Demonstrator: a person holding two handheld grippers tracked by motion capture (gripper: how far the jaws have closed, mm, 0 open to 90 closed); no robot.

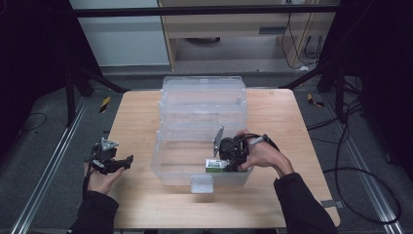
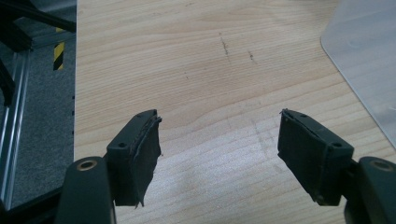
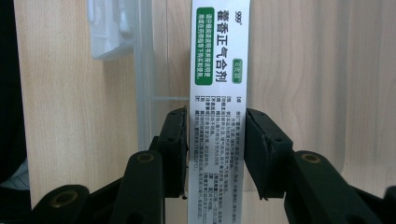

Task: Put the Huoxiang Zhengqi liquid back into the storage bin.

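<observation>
The fingers [image 3: 175,149] of the right gripper [image 3: 215,154] are closed on a white-and-green medicine box [image 3: 219,70], which is held inside the clear plastic bin [image 1: 165,161], near its front wall. The left gripper [image 2: 219,154] is held open and empty above the counter [image 2: 196,70], left of the bin.

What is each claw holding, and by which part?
Right claw has the white-and-green printed carton between its pads, gripped across its narrow sides at one end. Left claw holds nothing.
</observation>
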